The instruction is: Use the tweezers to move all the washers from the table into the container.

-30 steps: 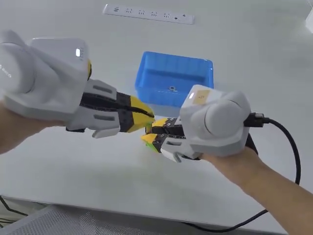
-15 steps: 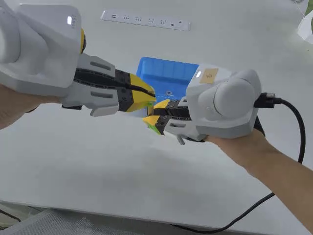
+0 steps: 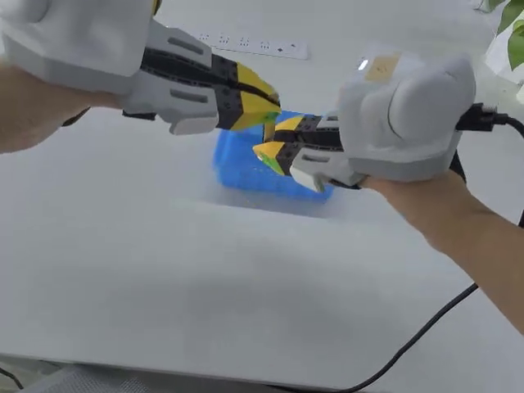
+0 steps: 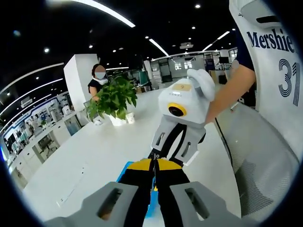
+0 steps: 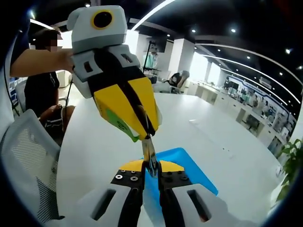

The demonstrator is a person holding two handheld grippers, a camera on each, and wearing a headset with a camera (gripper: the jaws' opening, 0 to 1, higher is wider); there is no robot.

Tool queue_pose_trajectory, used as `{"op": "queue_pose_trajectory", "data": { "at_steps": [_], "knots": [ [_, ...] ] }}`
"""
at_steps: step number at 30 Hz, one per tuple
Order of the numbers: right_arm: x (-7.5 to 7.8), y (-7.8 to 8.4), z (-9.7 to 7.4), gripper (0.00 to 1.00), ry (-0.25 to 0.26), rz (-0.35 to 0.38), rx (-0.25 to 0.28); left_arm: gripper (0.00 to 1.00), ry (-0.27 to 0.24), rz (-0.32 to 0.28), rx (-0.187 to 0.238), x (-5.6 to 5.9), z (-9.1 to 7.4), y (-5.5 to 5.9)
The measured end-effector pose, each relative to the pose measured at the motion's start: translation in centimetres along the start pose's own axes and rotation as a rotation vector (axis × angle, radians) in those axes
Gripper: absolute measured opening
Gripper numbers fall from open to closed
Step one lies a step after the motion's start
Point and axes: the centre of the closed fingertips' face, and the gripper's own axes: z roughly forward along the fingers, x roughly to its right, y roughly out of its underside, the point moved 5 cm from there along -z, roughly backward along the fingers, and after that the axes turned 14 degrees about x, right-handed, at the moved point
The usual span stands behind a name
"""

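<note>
Above the container (image 3: 237,168), at its near rim: two grippers tip to tip, with the tweezers (image 5: 149,153) bridging them.

Item 1, left gripper (image 3: 260,97): up and left of the container. Jaws pressed together, and the upper end of the tweezers appears pinched in the yellow tips.

Item 2, right gripper (image 3: 270,153): right of the container, tips over its near wall. Jaws drawn almost closed, with the lower end of the tweezers running down into the narrow gap between them.

Item 3, tweezers: thin metal, roughly upright over the container, apparently gripped at both ends.

Item 4, washers: none can be made out on the table (image 3: 164,270) around the container. The container's floor is largely hidden by the grippers.

Hazards, as judged:
- If one gripper lets go before the other has a firm seat, the tweezers could drop into the container or onto the table beside it.
- An off-centre pinch could leave them crooked.
- Opposing pulls could bend them.
</note>
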Motion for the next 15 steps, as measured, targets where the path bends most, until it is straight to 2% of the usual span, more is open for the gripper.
{"op": "queue_pose_trajectory", "data": {
  "at_steps": [6,10,13,15],
  "knots": [
    [2.1,0.6,0.7,0.11,0.023,-0.012,-0.008,0.05,-0.008,0.008,0.009,-1.9,1.0,0.7],
    [2.9,1.3,1.1,0.11,0.032,-0.002,-0.016,0.05,-0.024,0.001,0.008,-2.5,1.6,1.4],
    [3.3,1.9,1.2,0.11,0.037,0.002,-0.027,0.05,-0.016,-0.004,0.008,-2.9,2.0,2.0],
    [3.6,2.8,1.4,0.11,0.040,0.005,-0.051,0.05,-0.008,-0.015,-0.010,-3.3,2.4,2.8]
  ]
}}
